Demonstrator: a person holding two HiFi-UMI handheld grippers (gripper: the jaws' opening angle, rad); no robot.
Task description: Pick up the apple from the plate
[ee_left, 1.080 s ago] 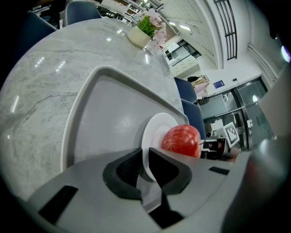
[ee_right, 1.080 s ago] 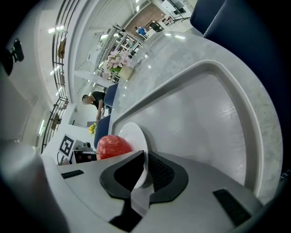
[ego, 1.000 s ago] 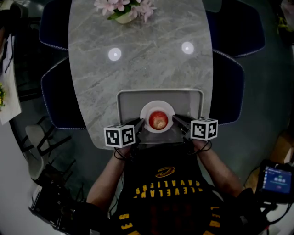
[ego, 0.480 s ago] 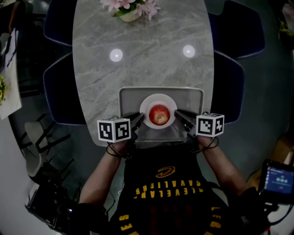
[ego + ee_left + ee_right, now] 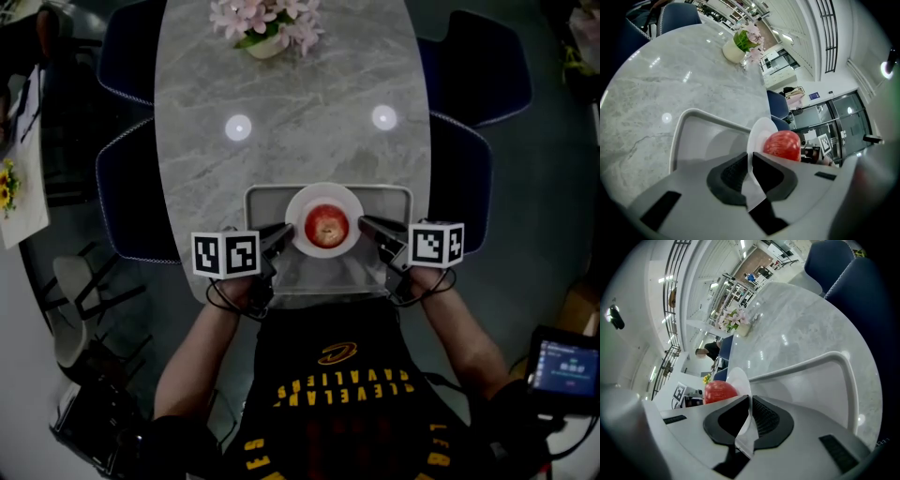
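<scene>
A red apple point(image 5: 326, 226) sits on a small white plate point(image 5: 298, 211) over a grey tray point(image 5: 323, 272) at the table's near edge. My left gripper point(image 5: 286, 231) is shut on the plate's left rim. My right gripper point(image 5: 366, 223) is shut on its right rim. In the left gripper view, the thin plate point(image 5: 757, 136) edge is pinched between the jaws of the left gripper point(image 5: 750, 164), and the apple point(image 5: 783, 145) rests just beyond. The right gripper view shows the same: the right gripper point(image 5: 750, 411) holds the plate point(image 5: 738, 380), with the apple point(image 5: 719, 391) behind it.
The grey marble table point(image 5: 291, 122) carries a vase of pink flowers point(image 5: 267, 28) at its far end. Dark blue chairs point(image 5: 127, 197) stand on both sides. The tray's raised rim point(image 5: 693, 115) curves round the plate.
The plate with the apple, held between both grippers, has shifted from the tray's middle to over its far rim. Both marker cubes have moved slightly outward.
</scene>
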